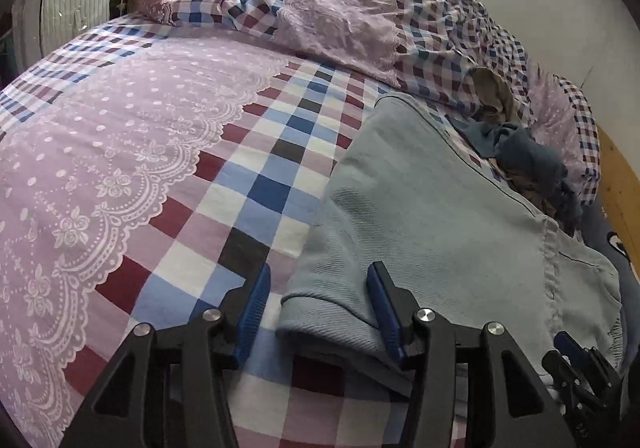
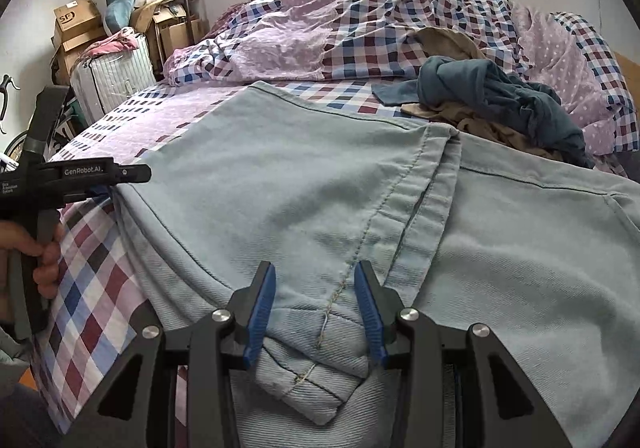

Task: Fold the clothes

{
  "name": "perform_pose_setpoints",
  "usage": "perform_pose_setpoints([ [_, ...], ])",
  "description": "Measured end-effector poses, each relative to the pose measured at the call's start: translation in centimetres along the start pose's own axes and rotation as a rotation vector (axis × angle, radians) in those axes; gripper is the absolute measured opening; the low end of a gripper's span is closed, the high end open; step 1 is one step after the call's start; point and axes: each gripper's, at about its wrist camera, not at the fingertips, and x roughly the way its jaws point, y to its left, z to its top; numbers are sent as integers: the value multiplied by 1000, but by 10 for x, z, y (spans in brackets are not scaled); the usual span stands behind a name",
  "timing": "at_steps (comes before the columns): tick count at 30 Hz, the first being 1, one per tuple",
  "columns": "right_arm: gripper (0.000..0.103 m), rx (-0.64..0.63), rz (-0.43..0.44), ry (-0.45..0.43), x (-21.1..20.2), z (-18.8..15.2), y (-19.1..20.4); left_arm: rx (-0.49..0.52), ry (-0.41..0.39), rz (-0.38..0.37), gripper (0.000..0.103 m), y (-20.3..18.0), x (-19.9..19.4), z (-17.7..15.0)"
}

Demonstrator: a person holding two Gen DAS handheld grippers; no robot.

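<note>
Both claws, left claw (image 1: pixel 320 312) and right claw (image 2: pixel 316 312), stand spread apart astride the light-blue jeans (image 2: pixel 304 184) lying flat on the bed (image 1: pixel 120 152). Heavy, limp denim; grip hems.

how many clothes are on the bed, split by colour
Light blue denim garment, spread flat in front: 1
Dark teal crumpled cloth garment: 1
Tan-brown crumpled cloth garment, partly under the teal one: 1, though it could be more than one piece
Total: 3
</note>
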Motion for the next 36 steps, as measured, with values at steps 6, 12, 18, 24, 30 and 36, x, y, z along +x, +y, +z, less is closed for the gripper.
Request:
perform_pose_setpoints([
  [6, 44, 3, 11, -5, 0, 0, -2, -192, -4, -52, 56, 22, -15, -2],
  [12, 44, 12, 28, -12, -1, -1, -5, -484, 13, -219, 67, 56, -30, -9],
  [18, 45, 22, 42, -21, -2, -1, -6, -566, 47, -249, 75, 54, -32, -18],
  [24, 46, 22, 42, -31, -5, -1, -6, -532, 110, -281, 87, 36, -23, -9],
  [30, 48, 7, 27, -51, -11, -1, -4, -549, 154, -322, 90, 35, -19, -3],
  [36, 51, -134, -31, -152, -28, 3, 23, -607, 272, -508, 90, 15, -8, -22],
])
